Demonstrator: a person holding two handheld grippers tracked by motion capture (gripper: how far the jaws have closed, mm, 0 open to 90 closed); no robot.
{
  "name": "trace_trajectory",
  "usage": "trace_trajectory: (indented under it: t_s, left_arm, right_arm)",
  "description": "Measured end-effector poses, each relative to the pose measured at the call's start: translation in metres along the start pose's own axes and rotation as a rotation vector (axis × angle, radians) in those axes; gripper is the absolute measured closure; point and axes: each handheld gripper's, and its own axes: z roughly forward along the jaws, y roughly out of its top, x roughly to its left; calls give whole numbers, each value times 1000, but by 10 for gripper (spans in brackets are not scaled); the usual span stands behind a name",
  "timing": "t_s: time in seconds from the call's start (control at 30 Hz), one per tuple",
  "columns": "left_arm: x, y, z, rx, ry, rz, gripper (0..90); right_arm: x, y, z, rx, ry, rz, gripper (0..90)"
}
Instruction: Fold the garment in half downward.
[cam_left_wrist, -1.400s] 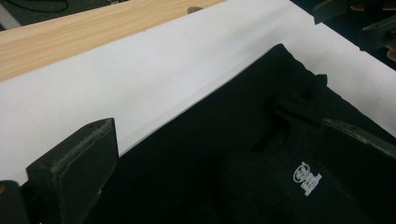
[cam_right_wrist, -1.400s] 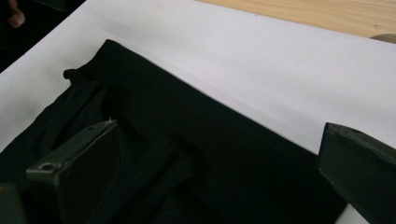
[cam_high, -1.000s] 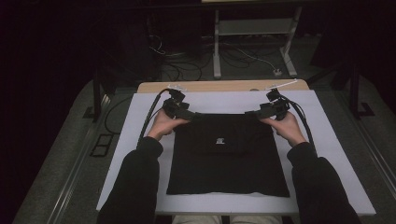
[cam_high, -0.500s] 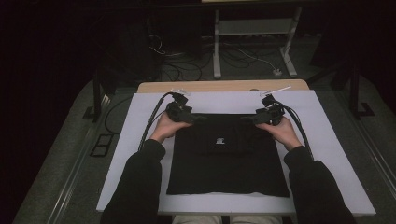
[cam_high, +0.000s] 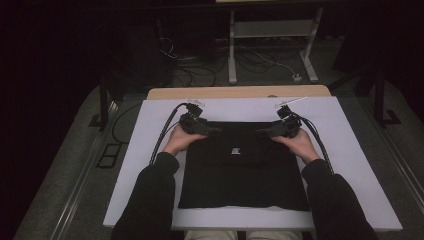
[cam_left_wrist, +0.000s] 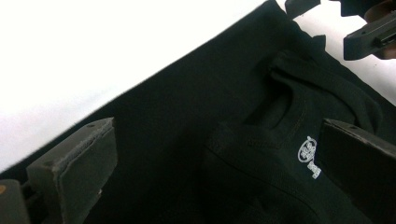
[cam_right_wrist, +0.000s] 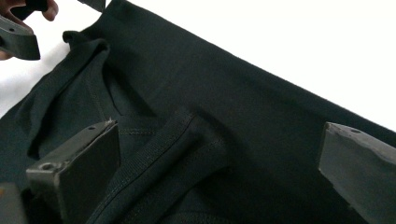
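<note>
Fingers spread wide on both the left gripper (cam_high: 216, 132) and right gripper (cam_high: 261, 133), poised over the top edge of a folded black shirt (cam_high: 243, 170) lying flat mid-worktop (cam_high: 350, 150). Likely next: pinching that edge for another fold. Collar ribbing and white logo (cam_left_wrist: 309, 156) clearer in gripper views.

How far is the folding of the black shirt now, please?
Done: the black shirt lies as a neat rectangle on the white table, sides seemingly folded in. In hand: the left gripper and right gripper, jaws open, sit at its far corners. Left, probably: gripping that edge and folding it toward the person.
</note>
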Motion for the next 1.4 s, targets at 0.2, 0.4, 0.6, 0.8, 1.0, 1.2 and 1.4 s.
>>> trace_trajectory:
  t_s: [0.2, 0.4, 0.6, 0.8, 1.0, 1.2, 1.4]
  left_arm:
    - [3, -4, 2, 7, -4, -10, 44]
    - [6, -6, 1, 9, -30, -22, 181]
    - [5, -8, 2, 17, -33, -23, 273]
    - [1, -10, 1, 17, -9, 13, 441]
    - [-4, -10, 0, 8, -9, 67, 662]
    - [-6, -9, 1, 14, -2, 78, 831]
    - [-10, -10, -6, -16, 14, 87, 878]
  right_arm:
    - [0, -2, 7, 14, 7, 1, 29]
    - [-1, -3, 9, 9, 26, 22, 179]
    - [-4, -3, 10, -5, 28, 21, 372]
    - [-4, -3, 12, 15, 18, 22, 473]
    - [-5, -6, 18, 31, 39, 26, 530]
    - [0, -7, 21, 41, 52, 6, 731]
    - [6, -7, 14, 29, 15, -45, 860]
